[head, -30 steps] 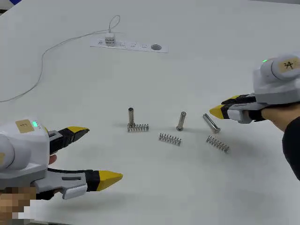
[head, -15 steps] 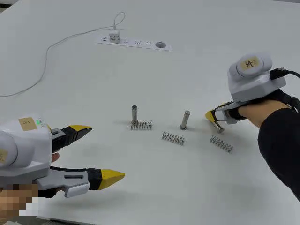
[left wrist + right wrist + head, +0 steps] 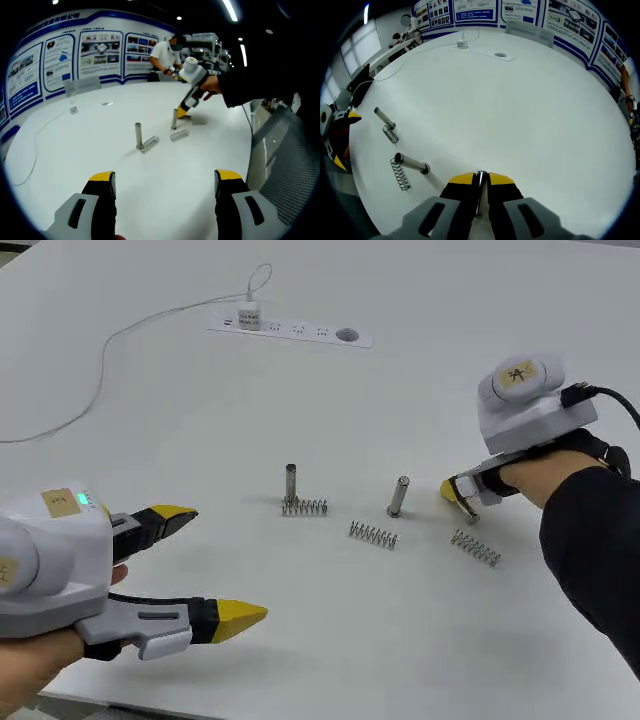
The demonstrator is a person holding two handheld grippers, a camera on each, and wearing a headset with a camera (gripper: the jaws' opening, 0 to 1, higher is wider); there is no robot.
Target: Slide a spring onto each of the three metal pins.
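We see the white table (image 3: 400,410) running from our near edge to the far side, where a power strip (image 3: 290,330) lies with a white plug (image 3: 249,315) in it and a thin cable (image 3: 110,335) trailing off to the left.

At near left, the left gripper (image 3: 225,562) hangs above the table with its yellow-tipped jaws wide apart and nothing between them. On the right, the right gripper (image 3: 455,495) points down and left, with its tips low over the table. Its own view shows the jaws pressed together on the third pin (image 3: 480,185), a thin metal rod caught between the yellow tips. We cannot tell whether that pin's lower end touches the table.

In the middle of the table, the left pin (image 3: 291,480) and the middle pin (image 3: 400,496) stand upright, well apart.

All three springs lie flat. The left spring (image 3: 304,507) rests at the foot of the left pin. The middle spring (image 3: 373,534) lies between the two upright pins, a little nearer to us. The right spring (image 3: 475,547) lies just near of the right gripper's tips.
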